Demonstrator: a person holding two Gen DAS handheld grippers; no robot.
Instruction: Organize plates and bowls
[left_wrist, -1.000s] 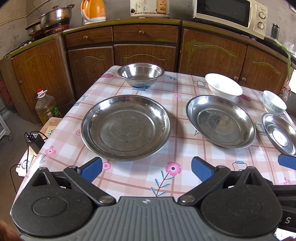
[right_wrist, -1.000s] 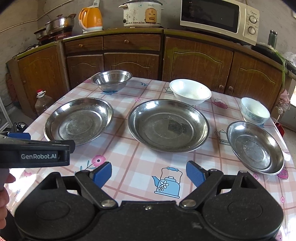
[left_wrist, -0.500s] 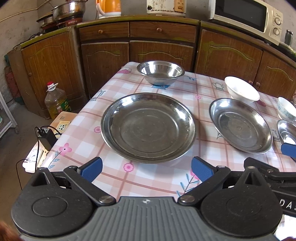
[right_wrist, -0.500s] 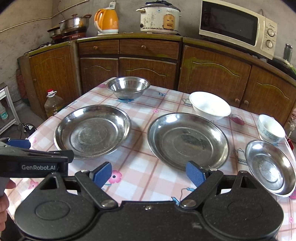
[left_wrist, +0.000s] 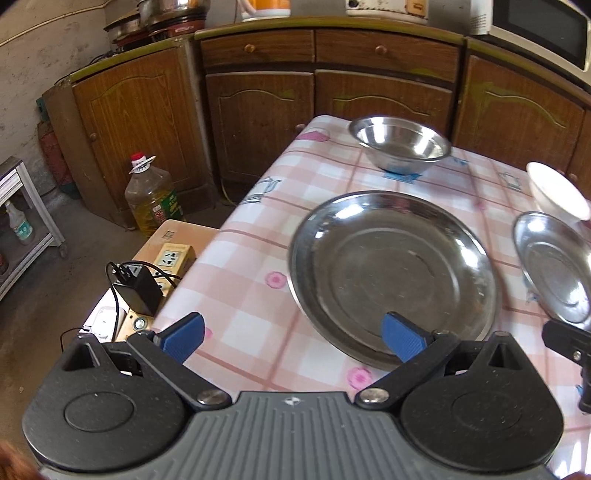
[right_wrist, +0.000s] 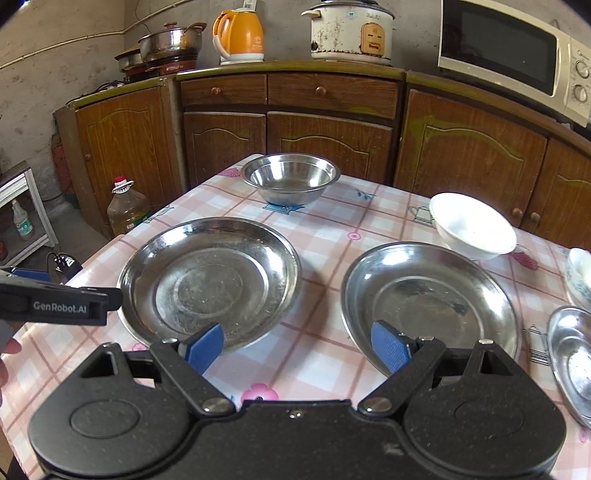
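A large steel plate (left_wrist: 391, 269) (right_wrist: 210, 280) lies on the checked table near its left edge. A second steel plate (right_wrist: 428, 299) (left_wrist: 554, 266) lies to its right. A small steel plate (right_wrist: 572, 362) sits at the far right. A steel bowl (right_wrist: 290, 182) (left_wrist: 400, 146) stands at the back. A white bowl (right_wrist: 472, 227) (left_wrist: 557, 195) stands behind the second plate, and a small patterned bowl (right_wrist: 580, 277) at the right edge. My left gripper (left_wrist: 293, 336) is open and empty at the large plate's near left rim. My right gripper (right_wrist: 297, 347) is open and empty above the gap between the two big plates.
An oil bottle (left_wrist: 151, 195) stands on the floor left of the table, by a power strip and charger (left_wrist: 147, 280). Wooden cabinets (right_wrist: 328, 125) run behind the table, bearing a kettle (right_wrist: 240, 35), a rice cooker (right_wrist: 351, 31) and a microwave (right_wrist: 513, 51).
Both grippers have moved left. The large plate now lies in front of my left gripper's right finger, and the right gripper has shifted from the second plate toward the gap.
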